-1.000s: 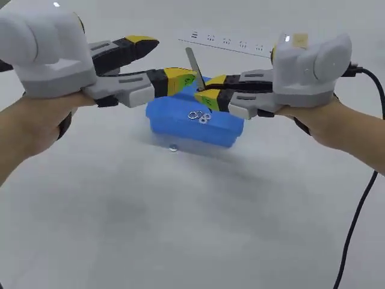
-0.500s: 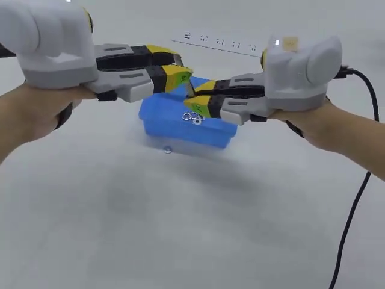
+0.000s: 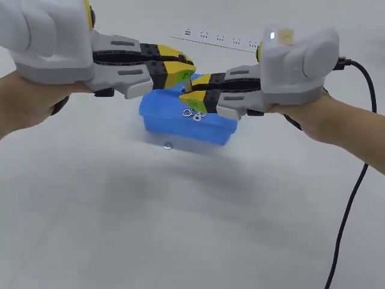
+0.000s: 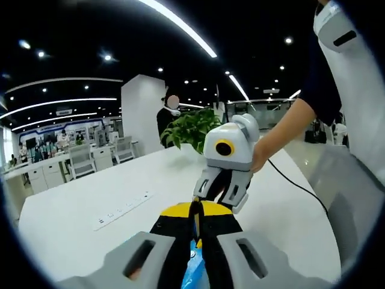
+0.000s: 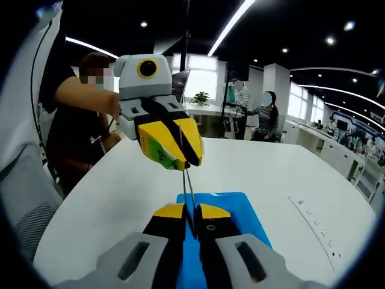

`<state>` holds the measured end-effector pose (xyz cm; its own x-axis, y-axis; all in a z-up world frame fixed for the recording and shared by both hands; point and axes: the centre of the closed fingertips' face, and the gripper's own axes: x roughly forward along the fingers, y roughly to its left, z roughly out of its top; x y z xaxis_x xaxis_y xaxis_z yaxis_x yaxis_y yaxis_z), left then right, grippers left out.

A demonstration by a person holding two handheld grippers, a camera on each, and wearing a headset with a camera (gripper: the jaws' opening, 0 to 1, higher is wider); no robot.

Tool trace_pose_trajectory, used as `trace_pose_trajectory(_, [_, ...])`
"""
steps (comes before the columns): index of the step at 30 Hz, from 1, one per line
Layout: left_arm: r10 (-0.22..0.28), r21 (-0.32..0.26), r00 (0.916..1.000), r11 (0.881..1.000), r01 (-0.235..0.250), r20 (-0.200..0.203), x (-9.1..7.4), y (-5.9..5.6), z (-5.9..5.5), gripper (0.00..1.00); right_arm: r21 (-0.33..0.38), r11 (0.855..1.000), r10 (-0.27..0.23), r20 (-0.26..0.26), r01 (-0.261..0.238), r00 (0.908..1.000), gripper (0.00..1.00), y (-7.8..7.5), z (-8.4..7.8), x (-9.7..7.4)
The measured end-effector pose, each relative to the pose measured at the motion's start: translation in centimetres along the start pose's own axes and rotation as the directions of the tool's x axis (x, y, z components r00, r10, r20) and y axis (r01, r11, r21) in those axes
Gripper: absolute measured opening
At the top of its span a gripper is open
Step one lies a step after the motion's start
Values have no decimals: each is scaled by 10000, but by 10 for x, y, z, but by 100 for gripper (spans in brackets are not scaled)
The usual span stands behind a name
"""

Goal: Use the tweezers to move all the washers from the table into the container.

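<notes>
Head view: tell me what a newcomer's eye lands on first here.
The left gripper and right gripper meet tip to tip above the blue container, both sets of fingers closed on the thin tweezers between them. A few washers glint inside the container, and one washer lies on the table just in front of the container.

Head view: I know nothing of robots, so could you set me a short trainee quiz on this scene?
1. True or false: one washer lies on the table, outside the container.
2. What do the left claw and the right claw grip together? A a cable; B the tweezers; C a spoon.
3. Fill in: the container's colour is ____.
Key: 1 true; 2 B; 3 blue.
</notes>
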<state>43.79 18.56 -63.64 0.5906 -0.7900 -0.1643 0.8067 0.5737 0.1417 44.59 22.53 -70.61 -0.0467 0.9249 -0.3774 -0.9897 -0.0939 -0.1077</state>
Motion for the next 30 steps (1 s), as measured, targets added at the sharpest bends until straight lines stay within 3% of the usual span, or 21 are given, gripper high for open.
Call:
trace_pose_trajectory(8, [-334,1302,9984,9907,390,-452,4,4,-9,4,-383,9990,-261,-647,237,9976,11,0,-3,2])
trace_pose_trajectory(14, [-270,1270,9979,9913,344,-597,6,7,-11,4,-92,9990,-440,-1135,432,9926,19,1,-6,2])
trace_pose_trajectory(18, [-303,1341,9976,9902,383,-616,10,-8,3,4,-361,9973,-679,-1299,638,9892,26,1,-4,0])
trace_pose_trajectory(21, [-191,1510,9972,9881,299,-727,8,-5,4,4,-451,9970,-690,-1357,634,9883,29,6,-4,0])
trace_pose_trajectory(26, [-94,1571,9968,9873,218,-795,-5,-2,5,4,-317,9948,-1006,-1366,972,9855,33,8,-2,-7])
trace_pose_trajectory(30, [-288,1503,9972,9879,390,-690,-15,-9,9,4,-249,9916,-1290,-1444,1267,9811,36,13,-5,-20])
